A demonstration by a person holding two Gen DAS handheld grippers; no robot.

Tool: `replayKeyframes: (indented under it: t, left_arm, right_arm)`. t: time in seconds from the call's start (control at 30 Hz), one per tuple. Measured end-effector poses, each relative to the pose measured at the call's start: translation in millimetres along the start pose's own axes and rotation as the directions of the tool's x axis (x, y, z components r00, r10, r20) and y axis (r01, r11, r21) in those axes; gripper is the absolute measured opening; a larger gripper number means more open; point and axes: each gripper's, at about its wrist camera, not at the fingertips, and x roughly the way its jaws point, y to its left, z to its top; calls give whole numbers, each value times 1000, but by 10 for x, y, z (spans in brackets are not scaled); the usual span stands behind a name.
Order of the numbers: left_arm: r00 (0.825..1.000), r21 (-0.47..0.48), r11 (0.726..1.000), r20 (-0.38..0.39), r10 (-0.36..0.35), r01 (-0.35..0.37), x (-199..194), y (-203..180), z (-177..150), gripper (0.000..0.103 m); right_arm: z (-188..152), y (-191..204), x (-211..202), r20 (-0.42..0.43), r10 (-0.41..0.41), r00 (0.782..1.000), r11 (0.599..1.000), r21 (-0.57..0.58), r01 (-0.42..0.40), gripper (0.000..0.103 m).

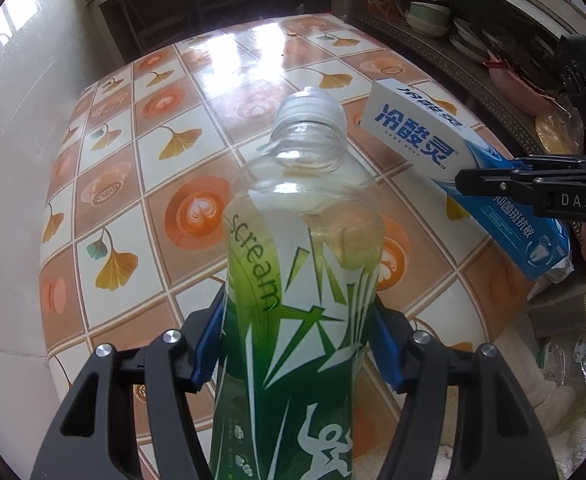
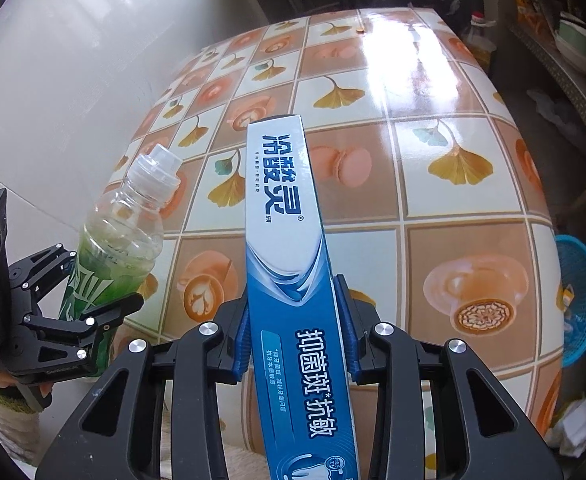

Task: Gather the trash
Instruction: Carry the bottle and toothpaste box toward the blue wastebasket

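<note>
Nearest in the left wrist view, the left gripper [image 1: 295, 344] is clenched on one plastic bottle [image 1: 301, 280], its blue pads pressed against both sides of the green-and-white label. The bottle is clear above the label, with a clear ribbed cap and almost nothing visible inside, and it is held above the near part of the table [image 1: 141, 184], its cap tilted away from the camera.

In the right wrist view, the right gripper [image 2: 299, 340] grasps one toothpaste box [image 2: 289, 240], long and narrow, white at the far end and blue toward the near end, with dark blue and white Chinese lettering. It too is held off the table, over the near edge, to the right of the bottle.

Farther off, the tabletop shows orange and cream squares printed with ginkgo leaves and coffee cups. Beyond the table's right edge sits one blue mesh basket [image 2: 581, 300].
</note>
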Motion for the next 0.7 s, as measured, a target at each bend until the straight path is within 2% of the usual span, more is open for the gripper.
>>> replayKeyframes:
  t: [0.37, 0.7]
  left_arm:
    - [999, 2, 1000, 41, 7, -7, -105, -18, -9, 62]
    - [992, -36, 997, 108, -61, 66, -214, -48, 115, 62]
  right_arm:
    - [-46, -84, -199, 29, 22, 999, 1000, 20, -22, 33]
    - [-158, -326, -575, 106, 23, 994, 995, 94, -33, 33]
